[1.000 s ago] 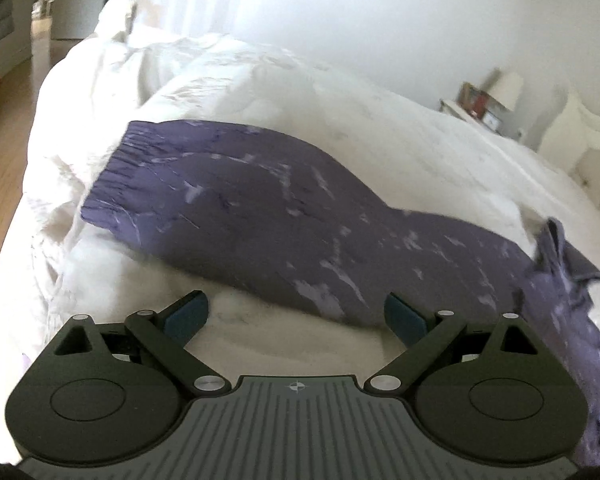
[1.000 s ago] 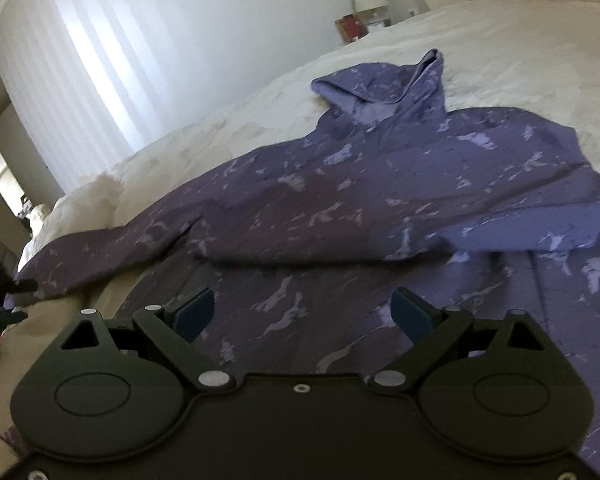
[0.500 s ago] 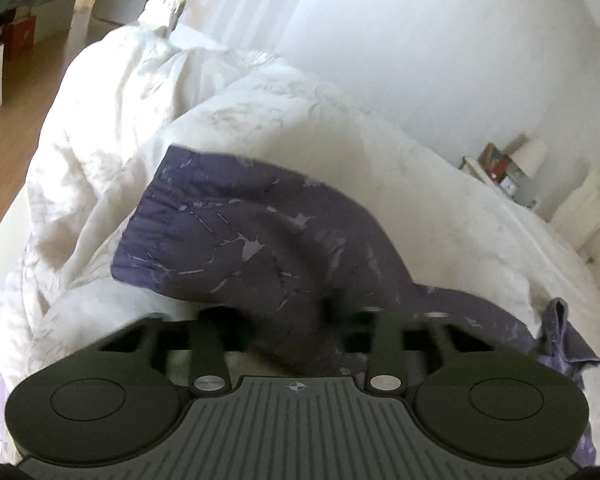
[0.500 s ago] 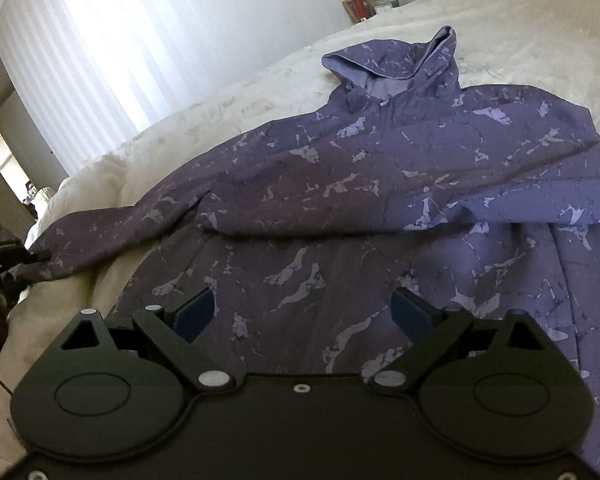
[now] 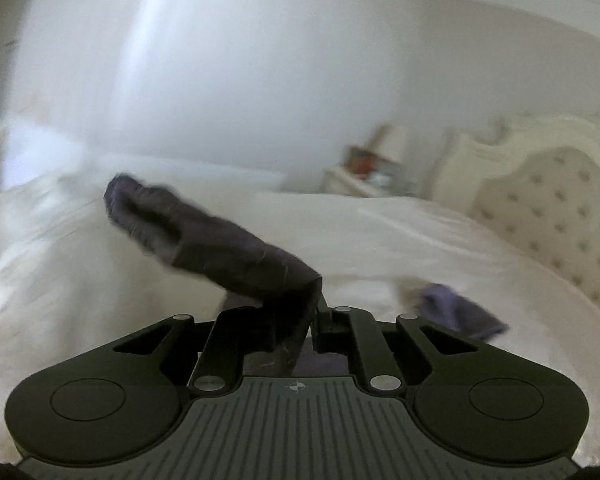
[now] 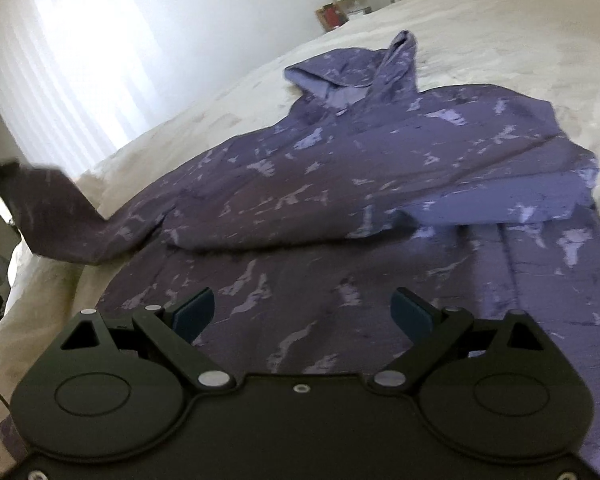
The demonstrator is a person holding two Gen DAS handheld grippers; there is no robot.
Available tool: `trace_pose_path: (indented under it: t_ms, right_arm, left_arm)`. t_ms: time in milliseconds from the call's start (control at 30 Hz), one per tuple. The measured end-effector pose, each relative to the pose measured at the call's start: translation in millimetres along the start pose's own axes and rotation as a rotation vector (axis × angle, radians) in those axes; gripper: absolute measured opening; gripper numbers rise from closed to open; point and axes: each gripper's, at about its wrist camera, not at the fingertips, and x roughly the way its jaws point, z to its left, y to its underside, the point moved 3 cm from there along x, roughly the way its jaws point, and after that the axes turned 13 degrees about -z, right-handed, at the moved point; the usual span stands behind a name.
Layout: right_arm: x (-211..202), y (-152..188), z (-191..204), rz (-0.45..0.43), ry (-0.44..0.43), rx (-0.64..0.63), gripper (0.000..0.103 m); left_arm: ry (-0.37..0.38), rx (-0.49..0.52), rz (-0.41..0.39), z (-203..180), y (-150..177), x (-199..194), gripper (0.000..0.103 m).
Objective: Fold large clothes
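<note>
The left gripper point(image 5: 314, 312) is clamped on the hoodie's sleeve point(image 5: 204, 240) — raised above the bed point(image 5: 400, 236). The right gripper point(image 6: 302, 308) hovers spread apart over the purple hoodie point(image 6: 380, 184) — its body lies flat on the bed.

The purple marbled hooded sweatshirt point(image 6: 380, 184) is covering the near half of the white quilted bed point(image 6: 500, 20), while bare bedding is lying open beyond its hood. A raised sleeve point(image 5: 204, 240) is crossing the left side. A cluttered white nightstand point(image 5: 364, 176) and tufted cream headboard point(image 5: 560, 208) are bounding the far edge.
</note>
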Motion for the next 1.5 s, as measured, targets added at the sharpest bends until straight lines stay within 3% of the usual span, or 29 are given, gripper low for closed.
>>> trace_pose_path:
  t_ms: [133, 267, 433, 667, 800, 867, 1067, 1267, 1367, 1500]
  right_arm:
    - [-5.3, -2.0, -13.5, -0.021, 0.024, 0.023, 0.096]
    - [-12.7, -4.6, -28.4, -0.044, 0.043, 0.053, 0.096]
    - [-19.7, -7.4, -46.4, -0.073, 0.059, 0.100, 0.096]
    - [-27.7, -8.8, -64.5, -0.098, 0.081, 0.144, 0.096]
    - [-30.1, -9.2, -71.8, -0.106, 0.092, 0.160, 0.096]
    - [-30.8, -8.9, -73.5, -0.110, 0.094, 0.164, 0.096]
    - [-32.0, -7.8, -73.5, -0.116, 0.095, 0.154, 0.096]
    - [-33.4, -6.4, -69.8, -0.114, 0.103, 0.136, 0.096]
    - [-35.7, -9.1, -66.2, -0.123, 0.107, 0.127, 0.096]
    - [-39.5, -15.1, -61.0, -0.146, 0.114, 0.097, 0.096]
  left_arm:
    - [0.128, 0.052, -0.008, -66.3, -1.7, 20.4, 0.014]
    - [0.246, 0.094, 0.011, -130.0, 19.1, 41.5, 0.014]
    - [0.356, 0.122, 0.104, -194.5, 74.1, 72.1, 0.014]
    - [0.429, 0.171, 0.240, -245.9, 154.2, 98.0, 0.015]
    - [0.436, 0.205, 0.291, -251.3, 183.2, 98.5, 0.019]
    - [0.441, 0.210, 0.308, -259.5, 191.0, 101.8, 0.029]
    - [0.502, 0.223, 0.306, -262.4, 183.5, 72.9, 0.047]
    - [0.505, 0.227, 0.298, -240.3, 183.2, 56.7, 0.052]
    - [0.452, 0.239, 0.296, -217.7, 180.1, 56.1, 0.053]
    - [0.320, 0.250, 0.304, -173.8, 177.9, 65.3, 0.053]
